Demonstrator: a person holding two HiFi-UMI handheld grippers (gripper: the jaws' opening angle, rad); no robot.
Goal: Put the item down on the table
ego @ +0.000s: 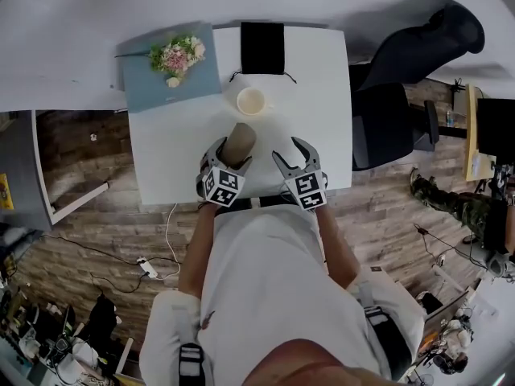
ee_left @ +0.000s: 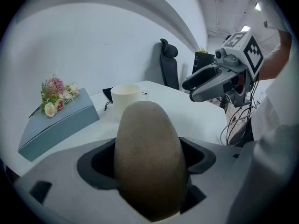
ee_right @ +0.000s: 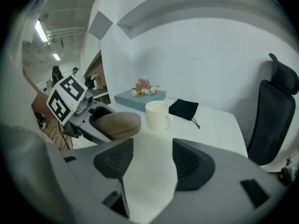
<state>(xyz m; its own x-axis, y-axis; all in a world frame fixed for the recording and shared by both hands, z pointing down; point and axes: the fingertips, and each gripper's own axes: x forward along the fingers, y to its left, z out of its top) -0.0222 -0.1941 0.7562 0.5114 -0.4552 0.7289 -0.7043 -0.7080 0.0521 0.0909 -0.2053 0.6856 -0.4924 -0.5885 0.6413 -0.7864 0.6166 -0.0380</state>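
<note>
The left gripper [ego: 228, 158] had its jaws pressed on both sides of the item [ee_left: 149, 143], which pointed forward and a little down over the near edge of the table [ego: 177, 151], just before the cup [ego: 251, 100]. Whether its far end already touched the table I could not tell. The right gripper [ee_right: 152, 164] was beside it with its jaws apart and nothing between them, only white table. To do this step well, I think the left hand should go down slowly until the long side of the item lay flat on the bare table, short of the cup, and only then let the jaws part. Opening too early could let it drop or roll. The item was brown and matte, an oval with a rounded tip, smooth and without any marks.
</note>
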